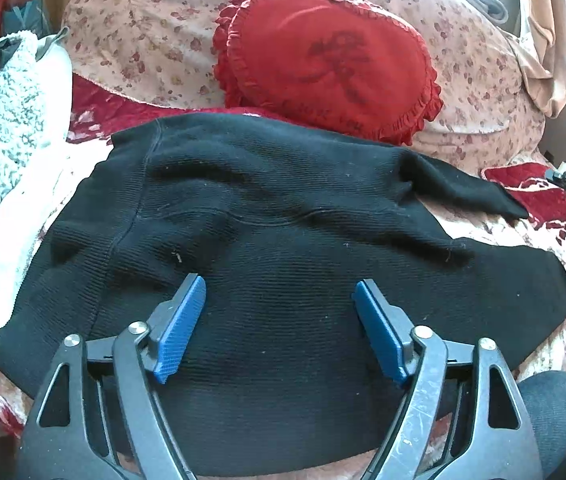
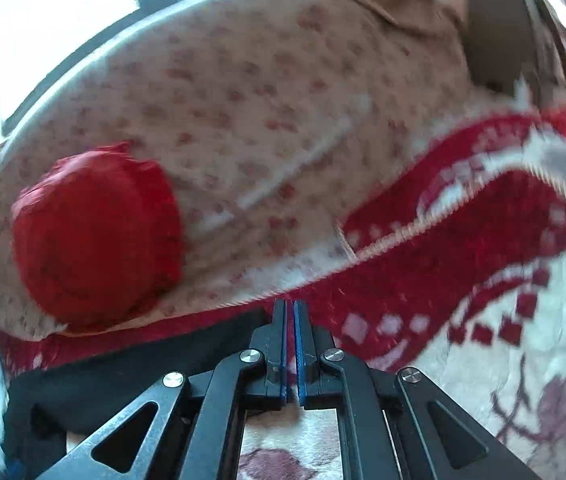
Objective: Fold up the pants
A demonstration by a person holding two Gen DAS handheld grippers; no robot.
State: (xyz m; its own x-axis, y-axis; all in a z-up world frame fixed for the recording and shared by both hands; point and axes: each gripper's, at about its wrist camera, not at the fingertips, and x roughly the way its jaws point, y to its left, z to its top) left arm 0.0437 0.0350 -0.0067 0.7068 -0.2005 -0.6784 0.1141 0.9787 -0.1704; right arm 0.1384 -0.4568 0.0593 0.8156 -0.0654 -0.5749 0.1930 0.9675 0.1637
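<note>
Left claw (image 1: pixel 279 292) gaped over black pants (image 1: pixel 283 220); right claw (image 2: pixel 290 312) pinched together, seemingly empty. Loose knit could bunch.

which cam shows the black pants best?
Left wrist view: the black pants lie spread across the bed, filling most of the frame, beyond the open left tool. Right wrist view is blurred and shows only a dark strip at lower left.
</note>
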